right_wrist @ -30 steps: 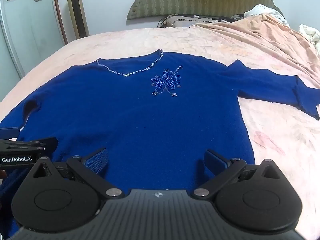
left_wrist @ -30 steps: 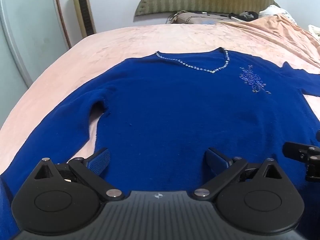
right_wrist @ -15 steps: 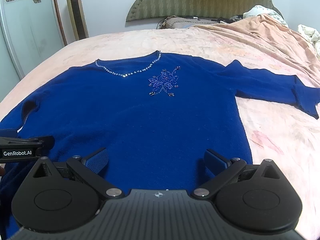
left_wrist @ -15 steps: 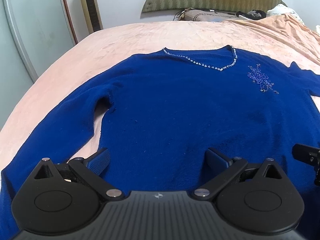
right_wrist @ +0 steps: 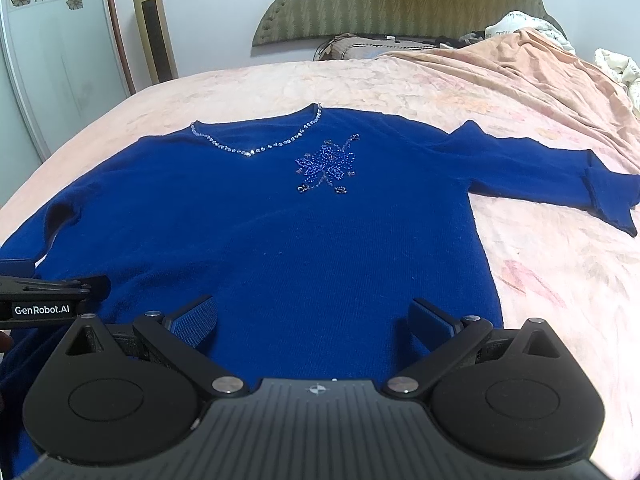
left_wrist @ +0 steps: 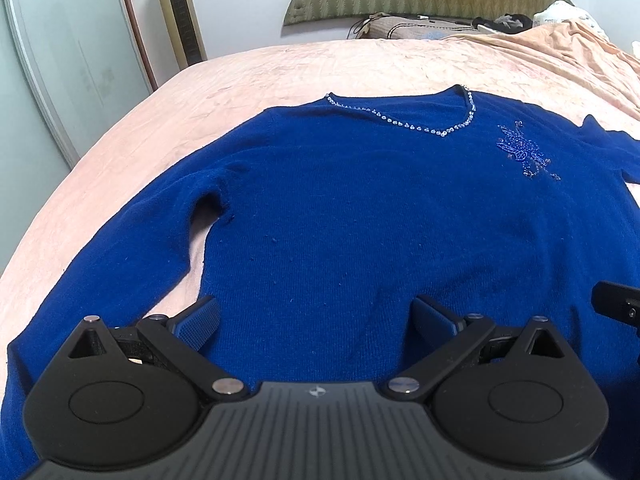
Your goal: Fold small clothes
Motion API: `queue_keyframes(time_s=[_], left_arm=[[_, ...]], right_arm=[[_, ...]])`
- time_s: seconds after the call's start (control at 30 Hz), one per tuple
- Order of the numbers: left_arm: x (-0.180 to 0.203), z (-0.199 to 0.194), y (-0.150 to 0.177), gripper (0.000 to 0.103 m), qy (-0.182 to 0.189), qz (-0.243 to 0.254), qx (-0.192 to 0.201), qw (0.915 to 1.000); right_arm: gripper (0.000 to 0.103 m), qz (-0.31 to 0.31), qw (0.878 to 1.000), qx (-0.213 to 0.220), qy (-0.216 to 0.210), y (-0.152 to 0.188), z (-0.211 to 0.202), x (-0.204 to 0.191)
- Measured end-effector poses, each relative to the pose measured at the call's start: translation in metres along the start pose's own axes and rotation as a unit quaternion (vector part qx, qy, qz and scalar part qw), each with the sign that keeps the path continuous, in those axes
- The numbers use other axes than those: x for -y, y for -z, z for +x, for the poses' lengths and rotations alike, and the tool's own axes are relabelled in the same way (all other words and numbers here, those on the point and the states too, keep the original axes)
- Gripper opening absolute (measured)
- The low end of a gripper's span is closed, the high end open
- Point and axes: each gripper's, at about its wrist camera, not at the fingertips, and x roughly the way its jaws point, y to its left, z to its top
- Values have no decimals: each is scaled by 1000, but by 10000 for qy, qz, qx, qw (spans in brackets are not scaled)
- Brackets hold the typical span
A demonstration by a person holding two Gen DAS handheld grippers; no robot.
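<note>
A royal blue sweater [left_wrist: 360,208] lies flat, front up, on the pink bed; it also shows in the right wrist view [right_wrist: 280,232]. It has a beaded V-neck [right_wrist: 256,148] and a beaded flower [right_wrist: 326,166] on the chest. Its left sleeve [left_wrist: 100,264] runs down toward me, its right sleeve [right_wrist: 560,176] spreads out to the right. My left gripper [left_wrist: 316,320] is open and empty above the lower hem. My right gripper [right_wrist: 314,320] is open and empty above the hem, right of the left one. The hem itself is hidden under both grippers.
The pink bedspread [right_wrist: 560,280] covers the bed. A rumpled peach blanket [right_wrist: 540,72] and white bedding [right_wrist: 616,68] lie at the far right. A green headboard [right_wrist: 400,4] and pillow stand behind. A tower fan [right_wrist: 154,28] and a wardrobe door [left_wrist: 72,64] stand left.
Both grippers have pulled back and lifted slightly, so the sweater sits a little farther away in both views. The jaws stay open.
</note>
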Motion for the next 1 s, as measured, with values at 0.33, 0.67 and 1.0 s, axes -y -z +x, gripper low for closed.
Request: queue_keyframes(time_s=[0.33, 0.67, 1.0], left_arm=[[0, 2, 0, 103, -16, 18, -34, 10000], [3, 1, 0, 103, -54, 59, -57, 10000], [7, 1, -1, 103, -102, 120, -69, 9999]], right_arm=[[103, 23, 10000, -27, -1, 1, 1, 1], [103, 41, 10000, -23, -10, 2, 2, 2], [103, 78, 10000, -12, -31, 3, 2, 4]])
